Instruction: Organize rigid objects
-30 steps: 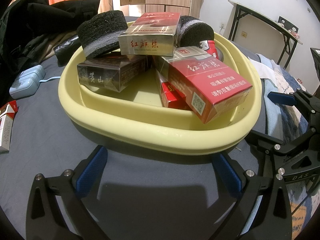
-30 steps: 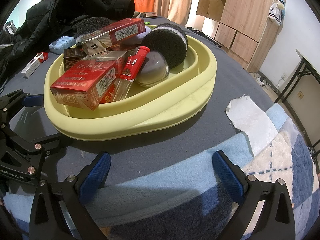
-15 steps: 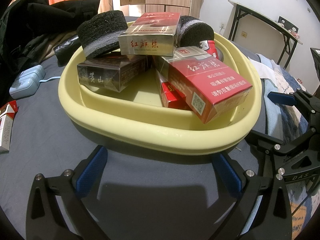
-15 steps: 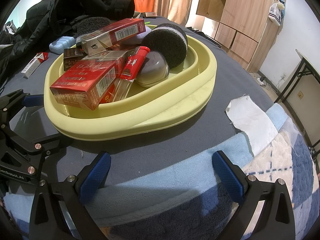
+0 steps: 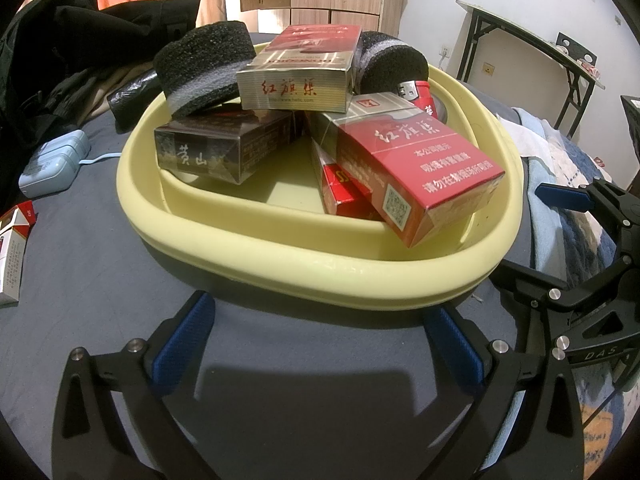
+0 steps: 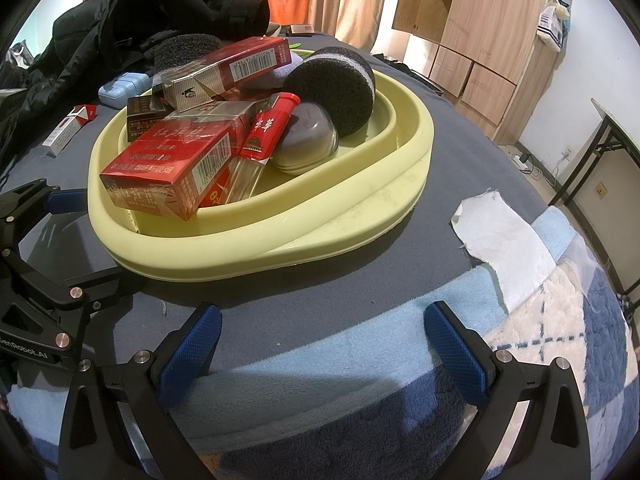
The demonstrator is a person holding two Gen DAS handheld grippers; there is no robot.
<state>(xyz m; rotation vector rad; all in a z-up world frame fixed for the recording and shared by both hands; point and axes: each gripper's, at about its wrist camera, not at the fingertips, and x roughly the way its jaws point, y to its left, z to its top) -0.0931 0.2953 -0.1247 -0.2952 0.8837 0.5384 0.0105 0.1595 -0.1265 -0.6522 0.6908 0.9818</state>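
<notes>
Sitting on the grey-blue bedcover [image 5: 100, 280], 1 pale-yellow oval plastic basin [image 5: 320, 268] holds the pile. Counted w/ both views: 4 cigarette boxes inside – 1 big red carton [image 5: 416, 168] tilted over the near rim at approx 4 o'clock in the left view, 1 silver-and-red pack [image 5: 296, 80] on top at 12, 1 dark brown pack [image 5: 220, 148] at 9, 1 small red pack [image 5: 344, 196] wedged under the carton. Also 2 black foam rolls [image 5: 204, 68] at the far side, 1 red lighter [image 6: 268, 128], 1 clear domed case [image 6: 308, 144].

Outside the basin: 1 red-white pack [image 5: 14, 252] and 1 light-blue box [image 5: 52, 164] at 9 o'clock, 1 white cloth scrap [image 6: 504, 240] at 3 in the right view.

Left gripper [image 5: 320, 344]: jaws spread wide, nothing betw. them, just short of the near rim. Right gripper [image 6: 320, 344]: same, spread, holding nothing, over the blue blanket [image 6: 320, 360].
</notes>
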